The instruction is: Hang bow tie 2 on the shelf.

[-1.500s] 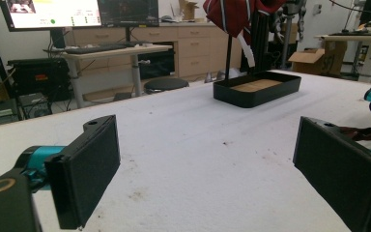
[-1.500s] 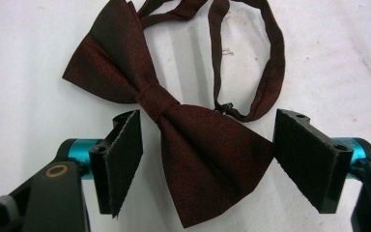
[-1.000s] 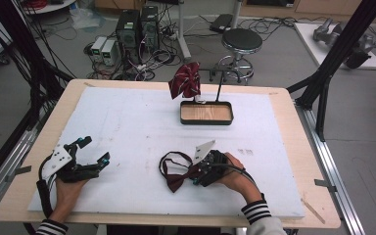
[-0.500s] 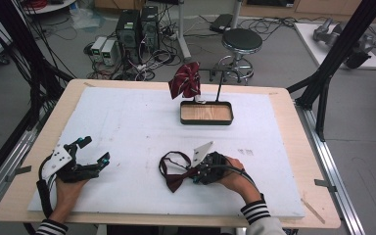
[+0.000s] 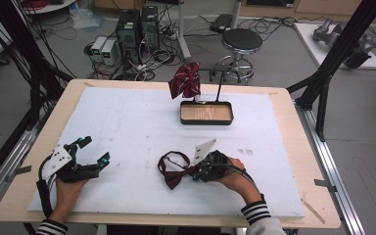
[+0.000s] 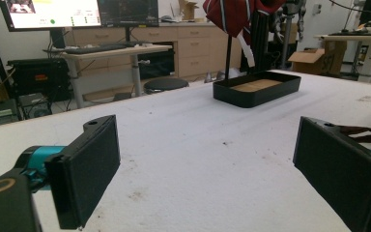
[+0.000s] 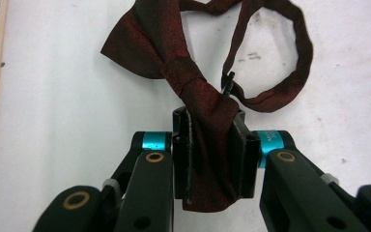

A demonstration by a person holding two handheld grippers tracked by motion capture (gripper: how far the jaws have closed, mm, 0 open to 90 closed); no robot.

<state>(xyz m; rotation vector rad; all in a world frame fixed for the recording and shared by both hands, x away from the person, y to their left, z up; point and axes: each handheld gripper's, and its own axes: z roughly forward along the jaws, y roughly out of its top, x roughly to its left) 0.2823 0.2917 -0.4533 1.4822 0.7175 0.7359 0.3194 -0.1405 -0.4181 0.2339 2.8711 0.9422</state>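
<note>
left gripper [image 5: 94, 150] sits at the near-left of the white mat [image 5: 127, 122], resting in the person's left hand [image 5: 68, 188]. jaws wide apart, nothing btwn them; in the left gripper view just bare mat lies btwn the two black pads [image 6: 84, 174]. well apart from the bow tie.

dark red bow tie [image 5: 174, 171] lies flat on the mat near the front edge, about mid-table, just left of the right gripper [image 5: 196, 172]. its strap [image 5: 169, 157] loops round on the far side of the bow. one wing spreads free to the left, the other wing is inside the right gripper's jaws.

right gripper is held by the right hand [image 5: 235, 178], pointing left across the mat. jaws have just been closing and now pinch the bow tie: in the right gripper view the fabric [image 7: 207, 145] is bunched btwn both pads, knot [image 7: 193, 92] just beyond the tips, strap ring off to the upper right w/ a small black clasp [image 7: 228, 83].

further back, right of centre: black tray [image 5: 206, 113] w/ wooden floor and an upright post [image 5: 219, 88]; a second, striped red tie [image 5: 186, 81] hangs above its left end.

counts: 2 grippers, 2 ties (1 on mat, 1 hung), 1 tray.
</note>
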